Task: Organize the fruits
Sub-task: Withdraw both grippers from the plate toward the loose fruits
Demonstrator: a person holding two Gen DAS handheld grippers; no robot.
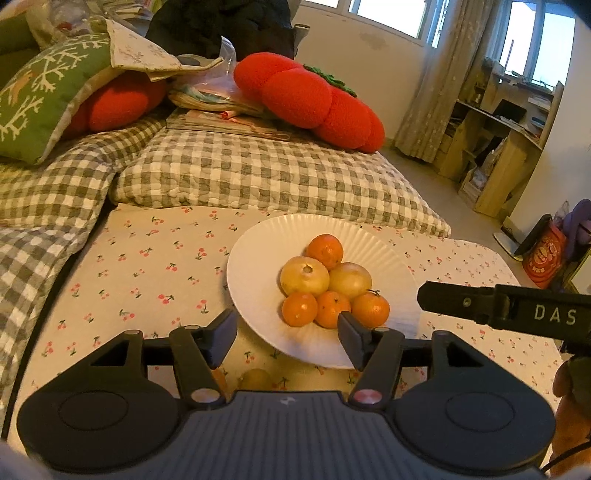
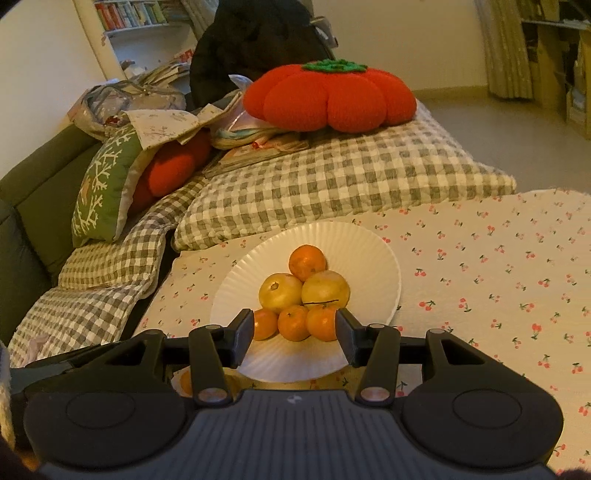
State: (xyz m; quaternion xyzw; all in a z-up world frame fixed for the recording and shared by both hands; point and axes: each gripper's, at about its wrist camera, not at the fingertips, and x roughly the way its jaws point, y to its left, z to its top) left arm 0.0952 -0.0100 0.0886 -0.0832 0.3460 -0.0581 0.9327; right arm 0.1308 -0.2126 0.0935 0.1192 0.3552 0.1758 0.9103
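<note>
Both grippers, left (image 1: 287, 339) and right (image 2: 295, 338), hang empty with jaws apart over the plate (image 1: 258, 258), where six fruits (image 1: 304, 275) lie piled, round, firm, perhaps slippery, best pinched across the middle.

I'm in a lived-in home: a sofa (image 2: 22, 192) at nine o'clock, tomato-shaped cushion (image 2: 332, 99) at twelve, curtained windows (image 1: 443, 74) and cluttered wooden shelves (image 1: 509, 140) at two, bookshelf (image 2: 133, 14) at eleven.

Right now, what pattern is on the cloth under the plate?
Small red cherries on cream tablecloth; clearest in right wrist view.
</note>
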